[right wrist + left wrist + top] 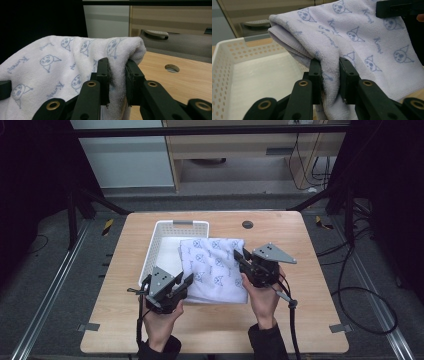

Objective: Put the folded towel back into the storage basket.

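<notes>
Right gripper (117,82) pinches the folded towel (62,65) (blue cartoon print).

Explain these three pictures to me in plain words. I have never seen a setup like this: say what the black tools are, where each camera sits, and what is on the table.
No robot arm here: a person holds hand-held tongs, one in each hand. The wide picture is taken from above the person's side of the table. It shows the left tongs and right tongs. The other two pictures come from small cameras riding on each tool, looking along its black jaws. On the table are a white basket and a folded pale towel printed with little cartoon faces. Both tongs are shut on the towel, one on each side, and it partly overlaps the basket.
</notes>
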The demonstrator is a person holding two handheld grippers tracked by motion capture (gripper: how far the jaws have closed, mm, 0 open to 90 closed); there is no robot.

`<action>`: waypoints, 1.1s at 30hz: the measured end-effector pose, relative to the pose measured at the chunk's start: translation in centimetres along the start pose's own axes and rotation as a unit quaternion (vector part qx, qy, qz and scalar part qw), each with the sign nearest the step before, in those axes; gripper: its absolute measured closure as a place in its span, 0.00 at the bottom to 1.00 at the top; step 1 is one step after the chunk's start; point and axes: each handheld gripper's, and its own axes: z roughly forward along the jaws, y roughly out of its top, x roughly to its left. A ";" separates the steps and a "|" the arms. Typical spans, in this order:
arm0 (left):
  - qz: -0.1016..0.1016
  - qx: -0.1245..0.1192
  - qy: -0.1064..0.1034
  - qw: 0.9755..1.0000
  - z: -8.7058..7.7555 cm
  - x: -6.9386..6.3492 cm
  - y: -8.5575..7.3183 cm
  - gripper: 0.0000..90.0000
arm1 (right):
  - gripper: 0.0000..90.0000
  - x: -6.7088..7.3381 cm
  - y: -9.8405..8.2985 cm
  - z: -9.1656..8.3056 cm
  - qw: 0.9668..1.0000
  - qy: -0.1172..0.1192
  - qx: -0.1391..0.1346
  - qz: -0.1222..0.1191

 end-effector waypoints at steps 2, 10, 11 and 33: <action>0.002 0.000 0.005 1.000 -0.1 0.4 0.2 0.82 | 0.85 0.2 0.3 0.3 1.000 0.000 0.000 -0.002; -0.013 -0.013 0.013 1.000 -0.8 2.1 1.0 0.82 | 0.85 1.1 1.5 1.7 1.000 0.009 -0.005 -0.007; -0.014 -0.014 0.016 1.000 -0.9 2.3 1.1 0.82 | 0.85 1.3 1.6 1.9 1.000 0.010 -0.006 -0.008; -0.046 -0.022 0.058 0.997 -1.7 6.5 1.6 0.82 | 0.85 4.6 3.2 5.8 0.999 0.022 -0.021 -0.021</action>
